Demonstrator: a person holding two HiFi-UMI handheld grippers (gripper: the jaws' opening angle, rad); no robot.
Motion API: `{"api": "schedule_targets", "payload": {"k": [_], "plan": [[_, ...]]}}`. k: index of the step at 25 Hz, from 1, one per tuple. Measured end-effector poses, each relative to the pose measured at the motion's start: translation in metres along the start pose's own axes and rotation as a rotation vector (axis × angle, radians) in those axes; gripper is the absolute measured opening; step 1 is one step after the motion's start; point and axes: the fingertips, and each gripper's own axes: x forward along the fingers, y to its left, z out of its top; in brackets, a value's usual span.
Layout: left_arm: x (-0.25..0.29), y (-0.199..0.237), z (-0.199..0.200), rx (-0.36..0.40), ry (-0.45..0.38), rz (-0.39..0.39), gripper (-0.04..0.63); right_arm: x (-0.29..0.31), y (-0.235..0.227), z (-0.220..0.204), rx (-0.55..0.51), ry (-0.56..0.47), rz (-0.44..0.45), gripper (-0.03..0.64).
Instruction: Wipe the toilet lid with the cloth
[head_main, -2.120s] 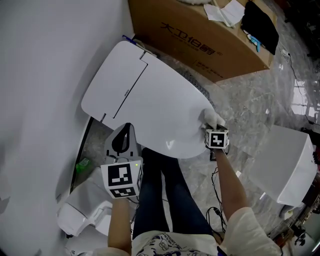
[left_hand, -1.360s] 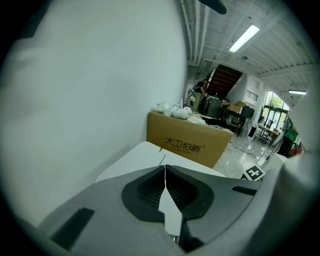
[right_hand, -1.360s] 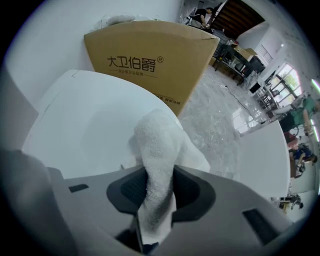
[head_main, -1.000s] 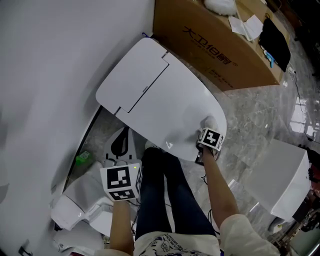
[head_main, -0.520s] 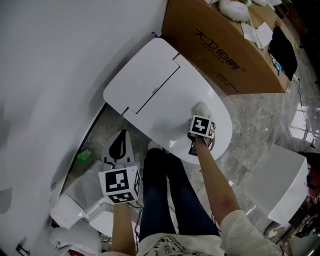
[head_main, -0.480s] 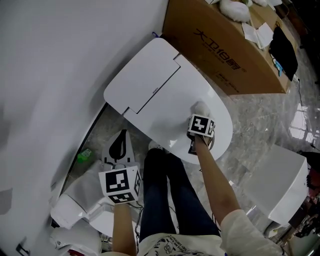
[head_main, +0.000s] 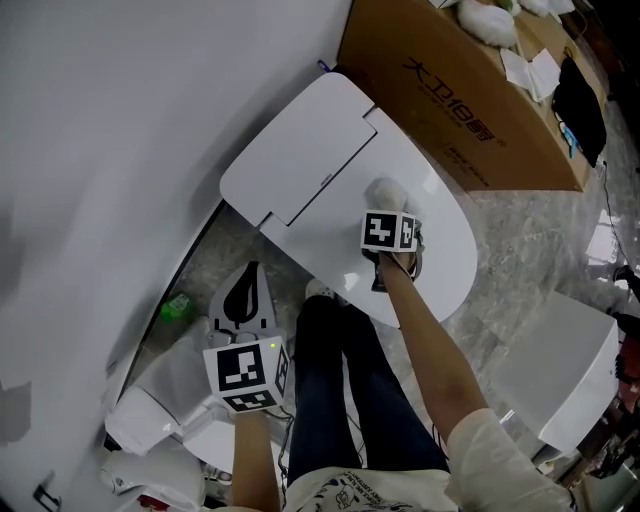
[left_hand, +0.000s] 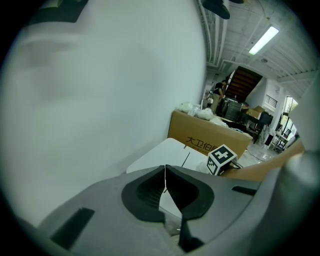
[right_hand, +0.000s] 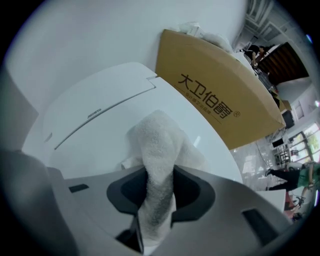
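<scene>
The white toilet lid lies closed beside the wall; it fills the right gripper view and shows far off in the left gripper view. A white fluffy cloth is pinched between the jaws of my right gripper and pressed flat on the lid's middle. From the head view the cloth pokes out just beyond the right gripper. My left gripper hangs low by the toilet's near left, away from the lid, jaws shut on nothing.
A large brown cardboard box stands right behind the toilet, with rags and papers on top. The white wall runs along the left. A white bin-like unit sits on the marble floor at right. White parts and bags lie near the left gripper.
My right gripper has slid the cloth from the lid's front right edge up and inward to its middle. The left gripper has stayed about where it was.
</scene>
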Motion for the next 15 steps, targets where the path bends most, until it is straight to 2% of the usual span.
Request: {"api": "schedule_targets", "payload": {"k": [15], "plan": [[-0.007,0.018,-0.007,-0.016,-0.002,0.036,0.009,-0.008,0.066,0.047,-0.291,-0.089,0.045,0.107]]}}
